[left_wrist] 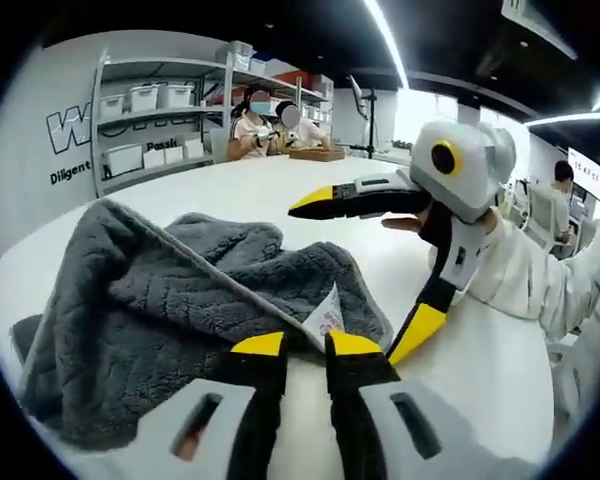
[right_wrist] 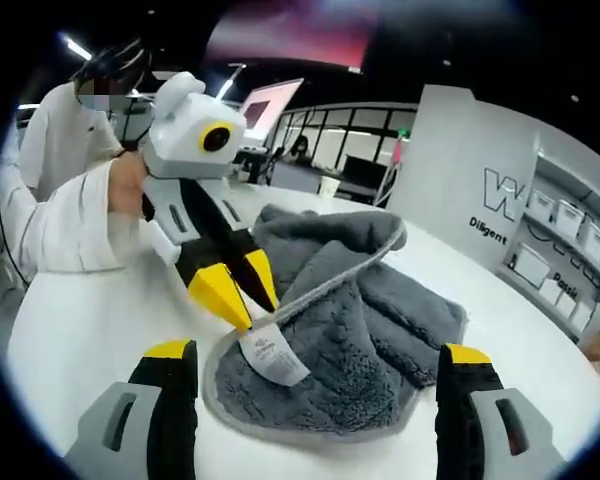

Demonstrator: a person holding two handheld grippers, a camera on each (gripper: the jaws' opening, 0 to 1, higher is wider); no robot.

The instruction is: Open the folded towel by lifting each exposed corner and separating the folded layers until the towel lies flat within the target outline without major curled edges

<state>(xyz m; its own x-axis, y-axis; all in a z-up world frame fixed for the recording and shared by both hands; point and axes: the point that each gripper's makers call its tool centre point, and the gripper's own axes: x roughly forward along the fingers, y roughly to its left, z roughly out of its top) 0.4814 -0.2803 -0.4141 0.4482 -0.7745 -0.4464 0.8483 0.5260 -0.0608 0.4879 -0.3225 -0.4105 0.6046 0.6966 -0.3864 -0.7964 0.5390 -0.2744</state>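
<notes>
The towel lies bunched on the worktop, layers not yet separated. The left hand-held gripper is clamped on its near corner (by the label). The right hand-held gripper hovers, jaws apart. Flattening remains.

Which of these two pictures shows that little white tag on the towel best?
The right gripper view: the tag lies face-on against the grey towel, beside the left gripper. In the left gripper view it is partly hidden behind the jaws.

It looked like an open-plan office or lab: metal shelving held white storage bins, wall lettering showed, and people sat at a distant desk.
</notes>
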